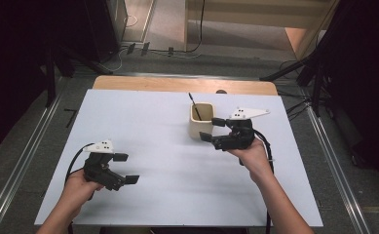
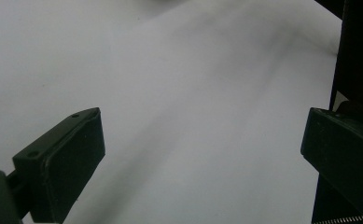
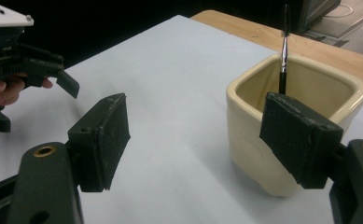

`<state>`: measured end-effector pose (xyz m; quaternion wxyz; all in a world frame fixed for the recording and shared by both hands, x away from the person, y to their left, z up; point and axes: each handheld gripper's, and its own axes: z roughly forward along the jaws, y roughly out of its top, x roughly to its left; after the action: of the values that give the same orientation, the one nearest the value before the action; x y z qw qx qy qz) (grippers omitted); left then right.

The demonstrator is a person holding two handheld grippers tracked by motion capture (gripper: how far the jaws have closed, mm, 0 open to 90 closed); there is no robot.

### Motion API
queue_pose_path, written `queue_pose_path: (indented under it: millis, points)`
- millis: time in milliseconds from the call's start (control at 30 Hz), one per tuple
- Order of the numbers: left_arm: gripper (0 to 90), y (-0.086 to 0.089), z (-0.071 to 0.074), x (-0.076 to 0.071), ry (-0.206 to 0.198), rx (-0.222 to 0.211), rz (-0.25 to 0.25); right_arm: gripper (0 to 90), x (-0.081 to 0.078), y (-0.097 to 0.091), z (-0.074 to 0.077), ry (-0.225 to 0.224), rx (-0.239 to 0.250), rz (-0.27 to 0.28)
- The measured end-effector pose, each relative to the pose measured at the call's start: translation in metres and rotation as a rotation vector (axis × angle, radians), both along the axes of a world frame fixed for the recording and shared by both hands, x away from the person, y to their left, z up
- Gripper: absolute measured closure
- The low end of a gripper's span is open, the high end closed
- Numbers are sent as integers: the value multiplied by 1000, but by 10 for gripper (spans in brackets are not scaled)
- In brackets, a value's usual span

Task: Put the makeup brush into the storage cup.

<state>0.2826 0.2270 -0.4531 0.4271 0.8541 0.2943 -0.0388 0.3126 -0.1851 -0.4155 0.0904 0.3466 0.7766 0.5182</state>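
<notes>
1. High view first: cream cup (image 1: 201, 122) sits on the white table (image 1: 143, 126), up toward 1 o'clock from the middle of the sheet. A thin dark brush (image 1: 194, 105) stands in it, leaning toward 11 o'clock.

2. Right gripper (image 1: 212, 129) is parked just beside the cup at its 3 o'clock side, jaws spread wide, holding nothing. From the right gripper view, one pad (image 3: 300, 137) overlaps the near wall of the cup (image 3: 291, 116), but I honestly can't tell if it's touching or just in front.

3. Left gripper (image 1: 126, 168) is way off at 8 o'clock, well apart from the cup, also gaping wide and empty. Left gripper view is basically bare table (image 2: 179, 107) between the pads.

4. Handling guess: the cup looks like glazed ceramic, so stiff, fairly heavy for its size, slick on the outside, and chippable if knocked. Rounded-square shape, so I'd pinch over one wall, one pad inside and one outside, near the rim. Squeezing the whole body looks too wide for the jaws.

5. The brush (image 3: 283, 51) is the opposite: light, skinny, rigid shaft. It'd roll or tip easily. Grab the shaft above the rim, below the bristly tip, and pull along its lean so the cup doesn't get dragged.

6. Main risk, I reckon: bumping the cup sideways on that smooth sheet.
</notes>
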Motion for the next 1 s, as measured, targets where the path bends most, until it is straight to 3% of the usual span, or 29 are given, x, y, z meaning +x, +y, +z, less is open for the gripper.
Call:
queue_pose_path:
  millis: [533,1000]
  points:
    - [0,0,0,0,-1,-3,3,231,-18,8,-19,20,-17,40]
    - [0,0,0,0,-10,-7,1,233,-33,-3,-32,30,-48,31]
